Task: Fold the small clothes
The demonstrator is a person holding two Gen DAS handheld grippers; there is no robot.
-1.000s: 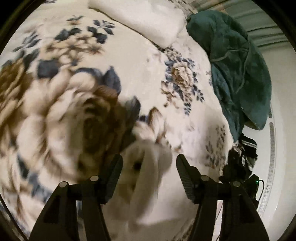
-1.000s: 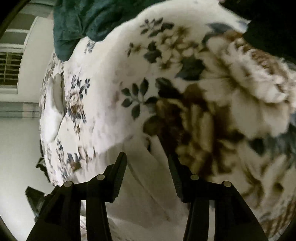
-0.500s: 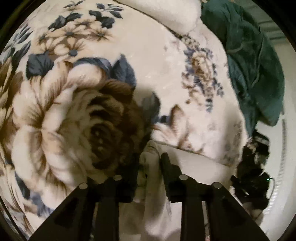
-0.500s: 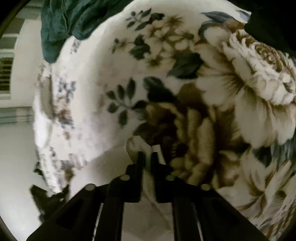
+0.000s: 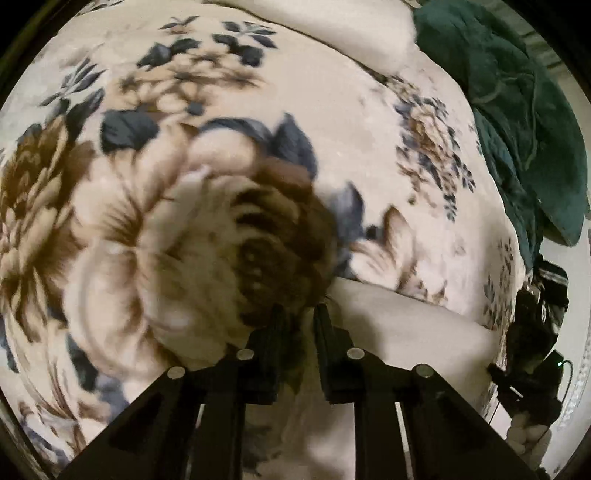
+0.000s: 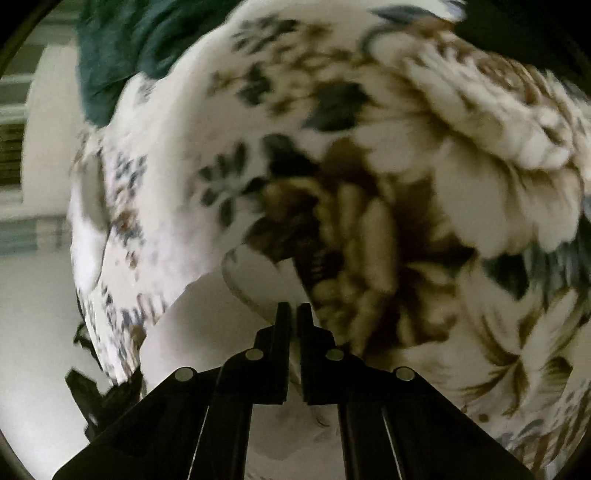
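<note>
Two grippers pinch the same pale garment [image 5: 399, 325] at once, each on its own edge, so the cloth can be carried over as one flat sheet. The left gripper [image 5: 298, 312] has its jaws drawn close together with a strip of cloth between them; the fabric runs down under its fingers and out to the right across the bed. The right gripper [image 6: 290, 308] is pressed nearly tight on a rolled hem of the garment [image 6: 251, 284], which spreads away to the lower left. The garment lies on a floral blanket [image 5: 332, 122] — large brown roses, blue leaves — and both views are smeared, so I judge the pair to be mid-sweep, making a fold. Holding two corners level should keep the edge straight; if one side lags, the fold will likely skew. A green blanket [image 5: 517, 110] is heaped at the far end of the bed, well apart from the work, beside a white pillow [image 5: 332, 29]. Thin cloth may slip from so narrow a bite — a slow, even pull seems wise
</note>
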